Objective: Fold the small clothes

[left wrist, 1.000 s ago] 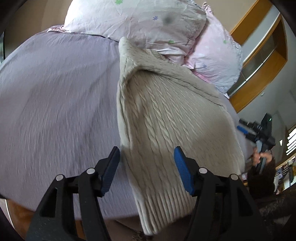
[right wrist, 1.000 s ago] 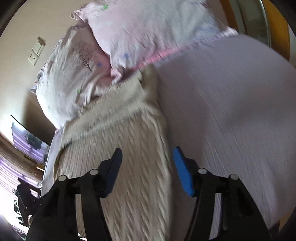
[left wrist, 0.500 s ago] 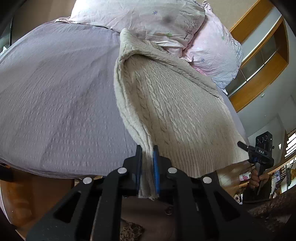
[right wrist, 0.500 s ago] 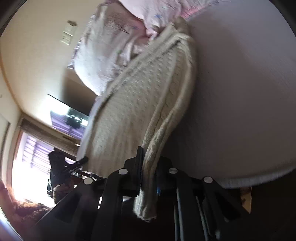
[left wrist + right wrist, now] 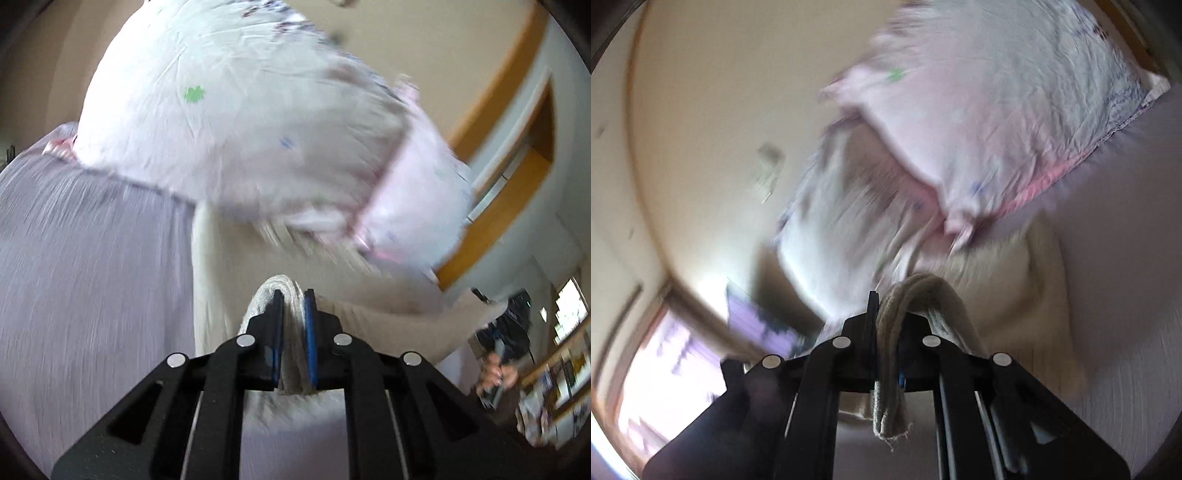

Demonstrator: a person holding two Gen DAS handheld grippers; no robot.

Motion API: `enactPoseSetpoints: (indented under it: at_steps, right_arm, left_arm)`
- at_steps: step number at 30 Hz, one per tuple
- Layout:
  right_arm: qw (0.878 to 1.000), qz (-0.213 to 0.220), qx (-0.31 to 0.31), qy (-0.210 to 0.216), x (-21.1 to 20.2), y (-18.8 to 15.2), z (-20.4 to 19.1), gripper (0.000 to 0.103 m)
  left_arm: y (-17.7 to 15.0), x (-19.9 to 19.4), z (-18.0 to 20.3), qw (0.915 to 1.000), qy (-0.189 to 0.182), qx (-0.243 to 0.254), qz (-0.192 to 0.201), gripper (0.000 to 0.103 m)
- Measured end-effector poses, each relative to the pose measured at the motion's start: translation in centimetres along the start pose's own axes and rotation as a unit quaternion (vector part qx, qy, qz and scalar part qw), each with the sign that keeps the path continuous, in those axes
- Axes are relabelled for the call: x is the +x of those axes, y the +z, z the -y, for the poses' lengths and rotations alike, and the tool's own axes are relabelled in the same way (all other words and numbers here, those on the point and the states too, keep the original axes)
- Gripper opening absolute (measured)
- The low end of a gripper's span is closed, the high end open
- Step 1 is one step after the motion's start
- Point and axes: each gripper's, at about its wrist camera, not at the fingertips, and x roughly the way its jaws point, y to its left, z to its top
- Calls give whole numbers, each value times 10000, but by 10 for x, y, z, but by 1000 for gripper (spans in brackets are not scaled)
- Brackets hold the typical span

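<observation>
One cream knitted sweater (image 5: 229, 280) lies on one bed (image 5: 92, 258) covered in lilac. Two pillows rest at its head: a white flowered pillow (image 5: 240, 118) and a pink pillow (image 5: 417, 206). Two grippers are present, the left gripper (image 5: 293, 299) and the right gripper (image 5: 886, 306), each pinching the sweater.

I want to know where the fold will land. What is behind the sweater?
Behind the sweater two pillows lie on the purple bedsheet, with the wall above them. The top edge of the sweater goes under the pillows, so it is hidden.
</observation>
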Motion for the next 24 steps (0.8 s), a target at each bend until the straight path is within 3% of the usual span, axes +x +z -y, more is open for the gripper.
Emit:
enactPoseSetpoints:
  at_steps: [2, 4, 6, 7, 8, 9, 10, 11, 15, 21, 22, 24]
  right_arm:
    - [9984, 112, 392, -397, 33, 22, 26, 9]
    - [9901, 67, 901, -1075, 71, 38, 61, 18]
    - [9794, 14, 1508, -1344, 86, 41, 87, 47]
    - [9781, 99, 1753, -1118, 84, 38, 94, 54]
    - [9803, 224, 1786, -817, 79, 36, 95, 69]
    - [9848, 404, 1542, -694, 70, 36, 90, 83]
    - [9873, 568, 1290, -731, 63, 35, 84, 87]
    - [9895, 758, 942, -793, 52, 34, 75, 90]
    - [9937, 743, 409, -732, 50, 36, 60, 90]
    - [9946, 608, 146, -827, 57, 33, 53, 90]
    - [9946, 619, 160, -819, 58, 33, 55, 90]
    - [9947, 677, 254, -728, 53, 33, 57, 90]
  left_arm:
    - [25, 41, -15, 9994, 266, -205, 39, 10]
    - [42, 84, -39, 9966, 577, -574, -102, 11]
    - [47, 101, -57, 9930, 560, -991, -323, 12]
    - [47, 101, -63, 9915, 448, -1177, -324, 14]
    - [46, 95, -66, 9914, 365, -1228, -251, 18]
    - [43, 87, -67, 9922, 356, -1181, -183, 34]
    - [41, 79, -67, 9927, 361, -1139, -155, 45]
    - [38, 72, -66, 9930, 342, -1125, -139, 59]
    - [21, 61, -59, 9940, 261, -986, -394, 64]
    - [1, 79, -65, 9877, 452, -1104, -1014, 62]
    - [-2, 79, -65, 9881, 430, -1135, -948, 62]
    - [-2, 83, -68, 9863, 363, -1301, -950, 50]
